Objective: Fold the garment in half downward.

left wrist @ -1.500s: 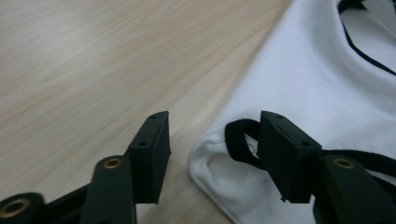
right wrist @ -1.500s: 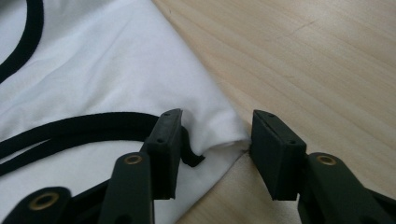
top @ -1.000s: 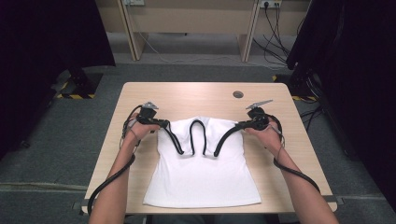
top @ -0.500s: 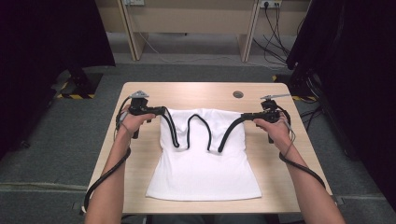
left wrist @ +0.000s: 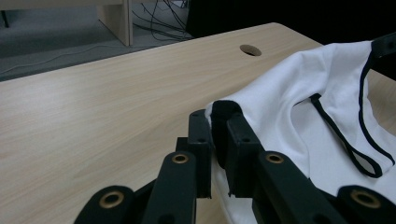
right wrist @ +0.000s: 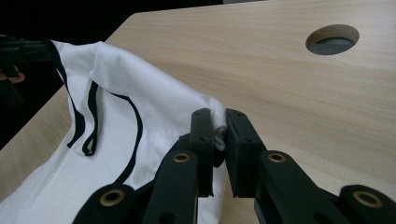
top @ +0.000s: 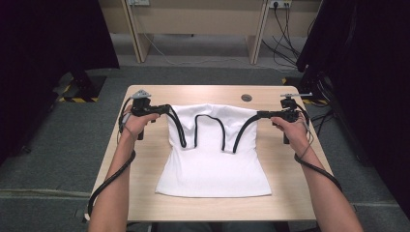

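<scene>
The pale wooden surface (top: pixel 145 183) lies bare on both sides of the white sleeveless top with black trim (top: pixel 212 159), and along its far edge, broken by a round cable hole (top: pixel 246 97). The top, stretched between the left gripper (top: pixel 167 110) and the right gripper (top: pixel 261 115), bars the middle. Black curtains (top: pixel 367 72) and light wooden desk legs (top: pixel 138 36) stand well beyond.

A light wooden table (top: pixel 145 193) stood on grey carpet (top: pixel 58 145), with a round cable hole (top: pixel 246 97) near its far edge. Beyond it stood a pale desk (top: pixel 193 19) with cables (top: pixel 285 43) trailing beneath. Dark curtains (top: pixel 48 43) hung at both sides.
</scene>
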Action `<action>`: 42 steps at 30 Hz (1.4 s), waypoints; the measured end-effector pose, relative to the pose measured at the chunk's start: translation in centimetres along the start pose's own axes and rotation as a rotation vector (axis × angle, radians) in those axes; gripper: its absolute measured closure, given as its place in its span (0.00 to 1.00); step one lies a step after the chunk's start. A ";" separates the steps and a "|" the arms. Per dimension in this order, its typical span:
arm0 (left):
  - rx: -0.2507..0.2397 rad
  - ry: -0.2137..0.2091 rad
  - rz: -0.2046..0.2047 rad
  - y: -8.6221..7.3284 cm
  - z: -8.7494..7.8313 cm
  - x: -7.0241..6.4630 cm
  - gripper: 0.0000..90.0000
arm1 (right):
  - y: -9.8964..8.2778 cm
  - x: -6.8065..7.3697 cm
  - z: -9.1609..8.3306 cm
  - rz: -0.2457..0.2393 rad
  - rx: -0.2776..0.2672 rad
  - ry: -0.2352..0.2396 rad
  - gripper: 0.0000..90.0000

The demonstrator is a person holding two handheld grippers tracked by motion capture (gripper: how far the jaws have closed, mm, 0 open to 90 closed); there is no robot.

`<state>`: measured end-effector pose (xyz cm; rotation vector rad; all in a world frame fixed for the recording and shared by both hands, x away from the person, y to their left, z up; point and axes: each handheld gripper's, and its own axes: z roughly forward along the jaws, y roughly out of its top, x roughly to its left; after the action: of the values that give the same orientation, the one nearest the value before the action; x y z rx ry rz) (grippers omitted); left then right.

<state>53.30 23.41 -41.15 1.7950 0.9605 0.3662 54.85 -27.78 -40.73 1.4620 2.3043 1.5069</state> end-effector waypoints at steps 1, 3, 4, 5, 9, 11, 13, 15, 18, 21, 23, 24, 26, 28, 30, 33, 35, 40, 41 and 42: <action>-0.001 0.002 0.004 0.1 0.0 0.0 0.90 | 0.1 0.0 0.0 -0.005 0.000 -0.007 0.92; -0.003 0.003 0.006 0.2 0.0 0.0 0.90 | 0.1 0.1 0.0 -0.009 0.001 -0.014 0.92; -0.007 0.005 0.011 0.4 0.1 -0.1 0.90 | 0.2 0.2 0.0 -0.022 0.003 -0.024 0.92; -0.007 0.005 0.011 0.4 0.1 -0.1 0.90 | 0.2 0.2 0.0 -0.022 0.003 -0.024 0.92; -0.010 0.006 0.016 0.4 0.1 -0.1 0.90 | 0.5 0.6 -0.2 -0.051 0.003 -0.047 0.92; -0.007 0.003 0.023 0.4 0.1 -0.2 0.90 | 0.5 0.6 -0.2 -0.051 0.003 -0.047 0.92; 0.002 -0.001 0.033 0.2 0.1 -0.3 0.90 | 0.7 0.9 -0.3 -0.070 0.005 -0.058 0.92; 0.020 -0.008 0.045 -0.2 0.1 -0.5 0.90 | 0.5 1.0 -0.3 -0.091 0.014 -0.066 0.92; 0.054 -0.008 0.057 -0.9 0.2 -0.7 0.90 | 0.1 1.1 -0.1 -0.103 0.030 -0.068 0.92; 0.102 -0.002 0.081 -1.7 0.4 -0.9 0.90 | -0.6 1.0 0.3 -0.120 0.054 -0.071 0.92; 0.135 0.005 0.102 -2.2 0.4 -1.1 0.90 | -1.3 1.1 0.7 -0.131 0.079 -0.068 0.92; 0.135 0.005 0.102 -2.2 0.4 -1.1 0.90 | -1.3 1.1 0.7 -0.131 0.079 -0.068 0.92; 0.155 0.007 0.118 -2.7 0.3 -1.3 0.90 | -2.1 1.1 1.0 -0.152 0.106 -0.061 0.91; 0.188 0.009 0.166 -3.5 0.0 -2.1 0.90 | -2.8 1.2 1.1 -0.175 0.129 -0.063 0.91; 0.188 0.009 0.166 -3.5 0.0 -2.1 0.90 | -3.8 1.2 0.8 -0.197 0.148 -0.061 0.91; 0.193 0.013 0.186 -3.8 -0.1 -2.5 0.90 | -3.9 1.2 0.8 -0.200 0.150 -0.062 0.91; 0.200 0.018 0.208 -4.0 -0.3 -2.9 0.90 | -4.1 1.3 0.6 -0.212 0.154 -0.063 0.91; 0.217 0.045 0.275 -4.3 -0.6 -4.0 0.90 | -4.3 2.2 0.2 -0.251 0.160 -0.073 0.91; 0.215 0.047 0.285 -4.3 -0.6 -4.2 0.90 | -4.4 2.3 0.2 -0.261 0.163 -0.077 0.91; 0.211 0.050 0.289 -4.3 -0.7 -4.4 0.90 | -4.4 2.5 0.1 -0.269 0.165 -0.078 0.91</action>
<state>48.15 21.28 -43.88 2.1346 0.7974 0.5078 50.51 -26.32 -42.91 1.1570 2.5064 1.1946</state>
